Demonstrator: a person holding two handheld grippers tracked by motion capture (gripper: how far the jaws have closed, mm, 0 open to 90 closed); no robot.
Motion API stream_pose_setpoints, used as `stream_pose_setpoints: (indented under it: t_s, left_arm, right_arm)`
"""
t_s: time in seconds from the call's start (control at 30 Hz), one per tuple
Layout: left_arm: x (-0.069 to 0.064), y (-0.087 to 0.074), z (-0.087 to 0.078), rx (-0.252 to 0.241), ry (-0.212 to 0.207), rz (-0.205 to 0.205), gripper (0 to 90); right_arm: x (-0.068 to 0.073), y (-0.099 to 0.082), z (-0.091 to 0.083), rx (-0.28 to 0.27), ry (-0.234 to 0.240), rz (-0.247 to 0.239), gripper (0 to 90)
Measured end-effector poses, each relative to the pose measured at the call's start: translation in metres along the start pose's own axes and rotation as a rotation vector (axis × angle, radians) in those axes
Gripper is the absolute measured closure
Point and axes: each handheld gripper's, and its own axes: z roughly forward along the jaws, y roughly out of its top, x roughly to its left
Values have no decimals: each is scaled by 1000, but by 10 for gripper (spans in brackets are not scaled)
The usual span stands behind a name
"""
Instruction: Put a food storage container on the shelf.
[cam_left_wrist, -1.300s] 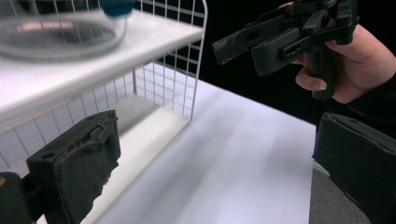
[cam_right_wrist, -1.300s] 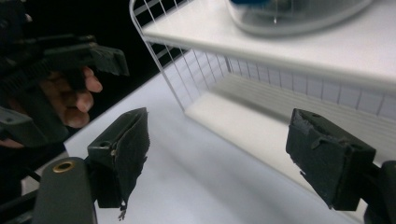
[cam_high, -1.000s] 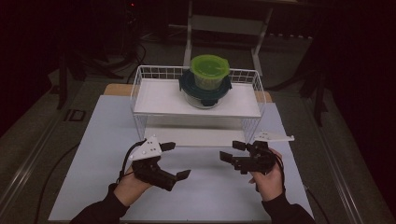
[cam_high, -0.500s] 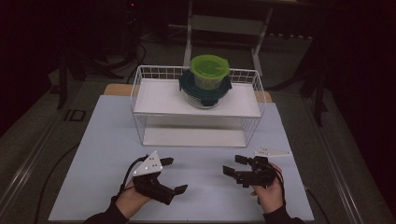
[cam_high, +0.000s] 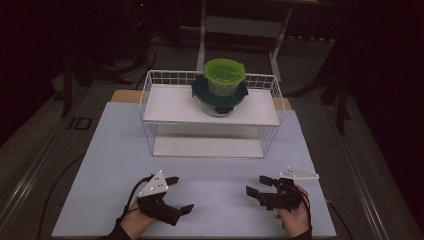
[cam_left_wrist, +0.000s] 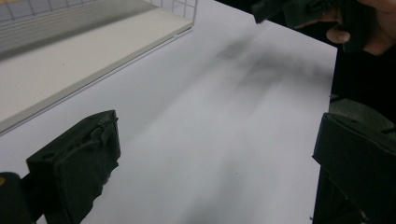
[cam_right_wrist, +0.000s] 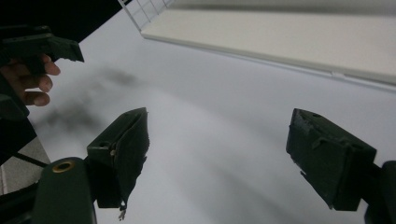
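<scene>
The rack (cam_high: 212, 107), white wire with two flat shelves, stood at the far middle of the table (cam_high: 100, 165); it looked stiff and light. On its top shelf sat two stacked tubs. The lower tub (cam_high: 219, 97), clear with a dark teal clip lid, was probably rigid, smooth and slippery, best gripped by the lid rim or a clip tab. The green tub (cam_high: 223, 76) on top looked lighter and could slide off if nudged. Well short of the rack, the left gripper (cam_high: 176, 194) and right gripper (cam_high: 255, 184) hovered near the table's front edge, jaws wide, empty.
</scene>
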Motion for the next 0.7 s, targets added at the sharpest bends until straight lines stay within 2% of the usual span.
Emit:
stream_pose_setpoints:
  t_s: [0.2,0.23,0.7]
  left_arm:
    - [1,-10,-3,7,13,3,1]
    - [1,-11,-3,12,12,6,1]
    - [7,-15,-7,-7,25,-4,1]
  right_arm:
    - [-5,-9,-5,9,-29,-5,205]
    - [-7,-11,-6,10,-45,-8,205]
    - [-14,-14,-3,20,-50,3,205]
